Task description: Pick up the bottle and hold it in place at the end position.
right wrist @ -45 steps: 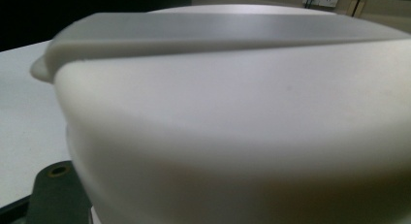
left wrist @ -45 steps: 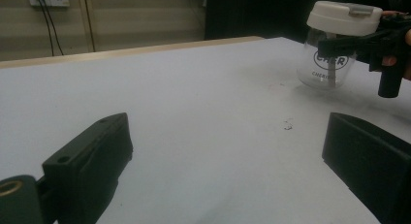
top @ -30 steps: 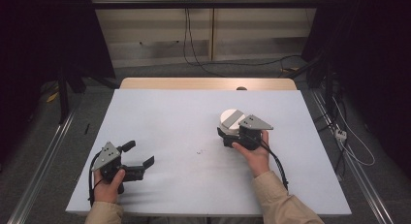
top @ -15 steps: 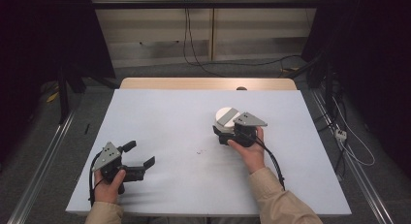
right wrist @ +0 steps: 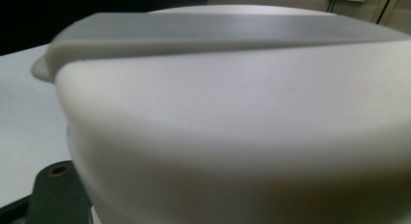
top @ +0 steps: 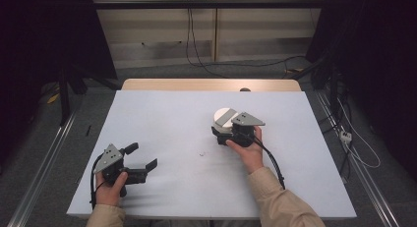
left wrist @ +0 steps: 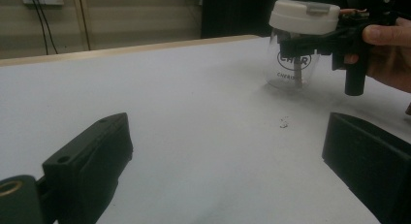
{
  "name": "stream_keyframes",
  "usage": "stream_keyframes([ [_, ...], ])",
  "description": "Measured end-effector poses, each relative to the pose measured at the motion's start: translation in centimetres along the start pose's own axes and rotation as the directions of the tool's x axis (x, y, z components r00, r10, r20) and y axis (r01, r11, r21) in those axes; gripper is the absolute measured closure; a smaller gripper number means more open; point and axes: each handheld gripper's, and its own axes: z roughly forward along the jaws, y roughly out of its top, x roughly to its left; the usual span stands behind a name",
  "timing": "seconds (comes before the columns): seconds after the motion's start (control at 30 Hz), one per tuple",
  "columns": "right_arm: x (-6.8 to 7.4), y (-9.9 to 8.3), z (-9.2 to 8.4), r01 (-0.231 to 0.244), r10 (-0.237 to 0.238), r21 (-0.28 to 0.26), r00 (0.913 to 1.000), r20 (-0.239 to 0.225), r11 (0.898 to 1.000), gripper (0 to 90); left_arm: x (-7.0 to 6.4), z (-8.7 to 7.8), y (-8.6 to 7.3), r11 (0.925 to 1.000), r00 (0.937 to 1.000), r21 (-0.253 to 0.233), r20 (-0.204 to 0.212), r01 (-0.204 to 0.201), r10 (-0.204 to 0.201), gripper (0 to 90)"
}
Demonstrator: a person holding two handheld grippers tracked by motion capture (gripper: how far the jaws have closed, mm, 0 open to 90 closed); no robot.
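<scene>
A clear jar [left wrist: 294, 64] with dark printed lettering and a white lid [left wrist: 304, 15] stands right of the table's middle. In the high view the lid [top: 223, 115] shows just beyond my right gripper [top: 222, 126]. That gripper [left wrist: 315, 40] is shut on the jar just under the lid, held by a hand at the right. The right gripper view is very close on the lid [right wrist: 242, 112], with one black jaw corner low at the left. My left gripper [top: 143, 156] rests near the front left, open, with nothing between its fingers [left wrist: 92, 156].
The white table top [top: 167, 109] has a wooden strip [top: 206, 84] along its far edge. A small dark speck [top: 201, 153] lies between the grippers. Cables [top: 359, 153] run over the floor at the right, and metal rails flank the table.
My right gripper has slid a little to the left with the jar in it. The left gripper has stayed where it was.
</scene>
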Motion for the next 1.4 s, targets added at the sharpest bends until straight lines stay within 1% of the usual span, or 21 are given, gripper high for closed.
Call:
stream_keyframes([
  [0.17,0.2,0.2,0.3,0.009,-0.009,-0.003,0.9999,-0.007,1.000,18.3,-0.1,0.1,0.0,1.0000,1.0000,0.000,0.004,0.001,-0.001,3.4],
  [0.37,0.2,0.4,0.8,-0.001,0.001,-0.005,0.9999,-0.016,1.000,18.3,-0.1,0.1,0.0,1.0000,1.0000,-0.001,0.004,0.002,-0.002,3.4],
  [0.6,0.4,0.7,1.4,0.008,-0.008,-0.008,0.9997,-0.024,1.000,18.3,0.0,0.1,-0.1,1.0000,1.0000,0.001,0.002,0.003,-0.003,3.4],
  [1.4,0.7,1.2,2.3,0.011,-0.011,-0.014,0.9993,-0.036,1.000,18.3,-0.1,0.2,-0.1,1.0000,1.0000,0.009,0.007,0.001,-0.001,3.4],
])
